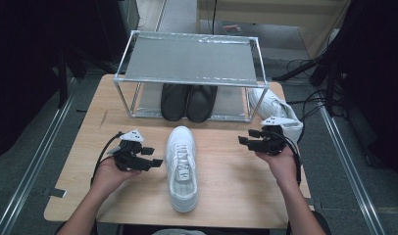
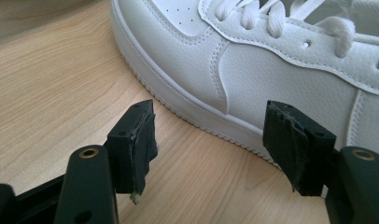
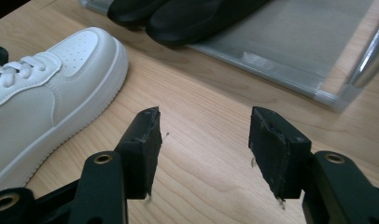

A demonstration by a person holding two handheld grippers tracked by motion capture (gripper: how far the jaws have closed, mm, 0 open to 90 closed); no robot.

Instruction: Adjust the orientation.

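Right gripper point(image 3: 204, 156) filled the bottom of the frame, its two black jaws standing apart with nothing between them, only bare wooden table point(image 3: 201, 93) seen through the gap. White sneaker point(image 3: 47, 98) lay at left, perforated toe pointing toward upper centre, laces at the left edge, sole resting on the table. Two black shoes point(image 3: 178, 14) sat at top centre on the grey lower shelf of a metal rack point(image 3: 295, 51), whose silver post rose at the right edge.
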